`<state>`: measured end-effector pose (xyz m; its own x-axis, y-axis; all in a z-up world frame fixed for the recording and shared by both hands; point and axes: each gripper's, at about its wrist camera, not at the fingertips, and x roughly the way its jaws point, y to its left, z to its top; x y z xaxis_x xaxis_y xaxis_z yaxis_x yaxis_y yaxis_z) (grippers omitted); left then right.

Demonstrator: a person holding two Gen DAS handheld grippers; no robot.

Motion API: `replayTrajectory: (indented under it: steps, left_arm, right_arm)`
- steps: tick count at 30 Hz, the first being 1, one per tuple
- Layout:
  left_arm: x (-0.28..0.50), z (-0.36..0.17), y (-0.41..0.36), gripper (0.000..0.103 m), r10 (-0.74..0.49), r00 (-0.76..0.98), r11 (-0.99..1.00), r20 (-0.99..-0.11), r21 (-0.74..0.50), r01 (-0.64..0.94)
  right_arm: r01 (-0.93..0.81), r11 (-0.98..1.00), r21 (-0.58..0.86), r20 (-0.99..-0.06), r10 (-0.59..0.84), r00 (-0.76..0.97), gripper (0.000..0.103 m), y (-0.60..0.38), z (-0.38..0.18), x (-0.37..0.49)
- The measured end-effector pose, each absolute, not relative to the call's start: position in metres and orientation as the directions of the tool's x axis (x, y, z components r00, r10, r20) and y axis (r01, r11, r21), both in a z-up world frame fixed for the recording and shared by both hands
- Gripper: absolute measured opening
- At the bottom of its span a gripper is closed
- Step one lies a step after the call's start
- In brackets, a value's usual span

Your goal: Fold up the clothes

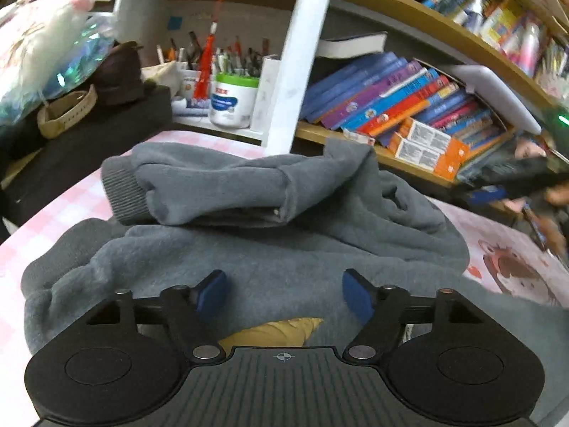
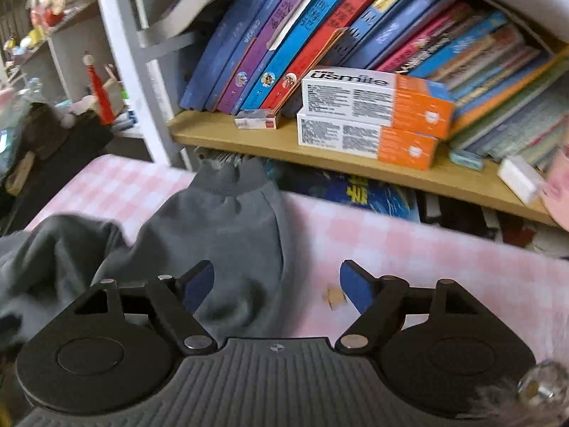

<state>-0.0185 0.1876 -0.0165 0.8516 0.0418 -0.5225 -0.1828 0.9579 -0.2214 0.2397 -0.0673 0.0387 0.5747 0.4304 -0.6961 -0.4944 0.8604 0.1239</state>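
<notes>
Left wrist view: one grey sweatshirt (image 1: pixel 270 220) lies bunched on the pink checked surface (image 1: pixel 49 220), one sleeve folded across it; the left gripper (image 1: pixel 284 293) hovers above, jaws released, empty.

Right wrist view: one cuffed sleeve (image 2: pixel 227 220) lies left-centre; two orange-and-white boxes (image 2: pixel 373 117) are stacked on the far shelf (image 2: pixel 249 135). The right gripper (image 2: pixel 277 284) is released, empty.

You see: sweatshirt (image 1: pixel 270 249) grey, yellow patch | desk cloth (image 2: pixel 409 249) pink-white check | fingers (image 2: pixel 199 283) blue-padded | boxes (image 2: pixel 373 117) orange-white
</notes>
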Motion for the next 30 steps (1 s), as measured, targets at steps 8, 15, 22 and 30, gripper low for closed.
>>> replayTrajectory:
  steps: [8,15,22,30]
  left_arm:
    - [-0.019,-0.017,0.189,0.083,0.03,0.851,0.955,-0.524,-0.236,-0.18]
    - [-0.019,-0.018,0.19,0.084,0.023,0.851,0.952,-0.525,-0.248,-0.179]
    - [-0.019,-0.018,0.191,0.084,0.022,0.852,0.95,-0.522,-0.254,-0.18]
    - [-0.018,-0.018,0.19,0.085,0.023,0.85,0.953,-0.527,-0.244,-0.178]
  right_arm:
    - [-0.444,0.894,0.054,-0.719,0.344,0.604,0.074,-0.015,0.011,0.281]
    - [-0.445,0.892,0.079,-0.746,0.349,0.567,0.019,-0.017,-0.002,0.288]
    - [-0.332,0.92,0.209,-0.644,0.385,0.661,0.008,-0.091,0.032,0.227]
    - [-0.101,0.944,0.313,-0.698,0.301,0.65,0.021,-0.218,0.028,0.143]
